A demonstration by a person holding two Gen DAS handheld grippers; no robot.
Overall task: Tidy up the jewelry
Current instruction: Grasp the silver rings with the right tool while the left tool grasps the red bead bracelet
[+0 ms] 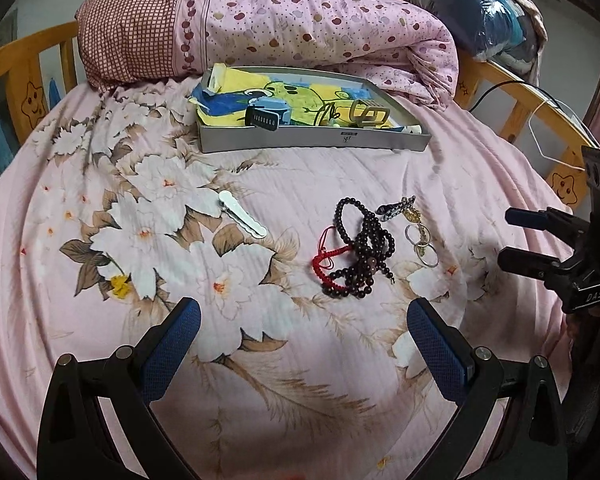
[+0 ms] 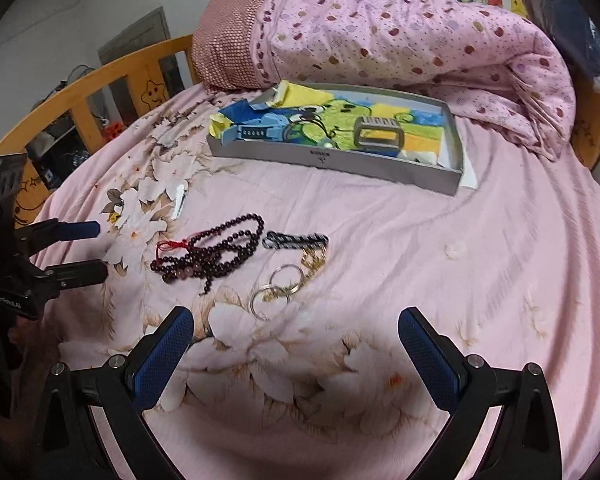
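Observation:
A dark beaded necklace [image 1: 364,248] with a red cord bracelet [image 1: 328,260] lies on the pink floral bedsheet, also in the right wrist view [image 2: 216,256]. Beside it lie silver rings [image 1: 422,248] [image 2: 276,288] and a black-and-white clip [image 1: 396,208] [image 2: 296,239]. A silver hair clip [image 1: 242,219] [image 2: 179,200] lies to the left. A grey tray [image 1: 312,142] [image 2: 332,160] holds a watch and a claw clip. My left gripper [image 1: 304,340] is open and empty, near the beads. My right gripper [image 2: 296,344] is open and empty, just short of the rings.
A rolled pink dotted quilt [image 1: 300,24] lies behind the tray. A wooden bed rail [image 1: 24,64] curves around the mattress. A dark plastic-wrapped bundle [image 1: 488,12] sits at the back right.

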